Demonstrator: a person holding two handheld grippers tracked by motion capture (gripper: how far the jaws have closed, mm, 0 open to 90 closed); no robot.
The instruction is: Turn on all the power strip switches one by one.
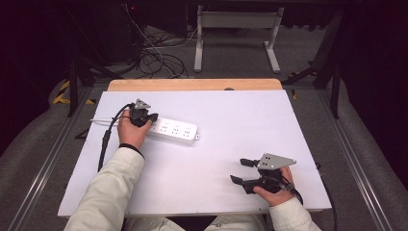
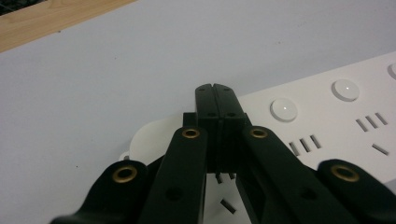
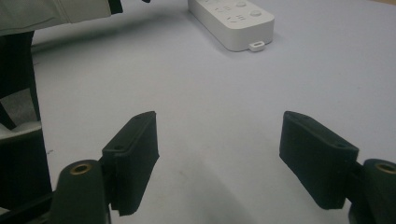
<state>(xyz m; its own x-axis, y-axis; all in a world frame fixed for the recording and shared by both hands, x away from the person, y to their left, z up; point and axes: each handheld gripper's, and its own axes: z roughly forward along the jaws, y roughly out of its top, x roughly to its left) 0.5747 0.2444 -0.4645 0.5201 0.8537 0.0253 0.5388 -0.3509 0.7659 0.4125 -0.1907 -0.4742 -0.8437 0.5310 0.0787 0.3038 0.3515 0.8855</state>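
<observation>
Left hand-held gripper [image 1: 150, 117] sat at the left end of the white power strip [image 1: 175, 129], held by the left hand [image 1: 131, 131], its black cable [image 1: 105, 140] trailing back along the worktop [image 1: 231, 120]. In the left gripper view the two jaws were pressed flat together with no gap, tips over the strip's rounded end; nothing was visible between them. Round white buttons [image 2: 284, 108] and socket slots ran off to the right on the strip's top face.

Power strip lay flat on the white worktop, left of centre and toward the far side, long axis running left to right with a slight tilt. Its thin white cord [image 1: 103, 121] left from the left end.

Right hand-held gripper [image 1: 242, 170] was near the front right of the worktop, well apart from the strip, held by the right hand [image 1: 273, 190]. Jaws stood wide apart, empty, pointing left. In the right gripper view the bare worktop showed between them, with the strip's right end [image 3: 243, 21] far ahead.
</observation>
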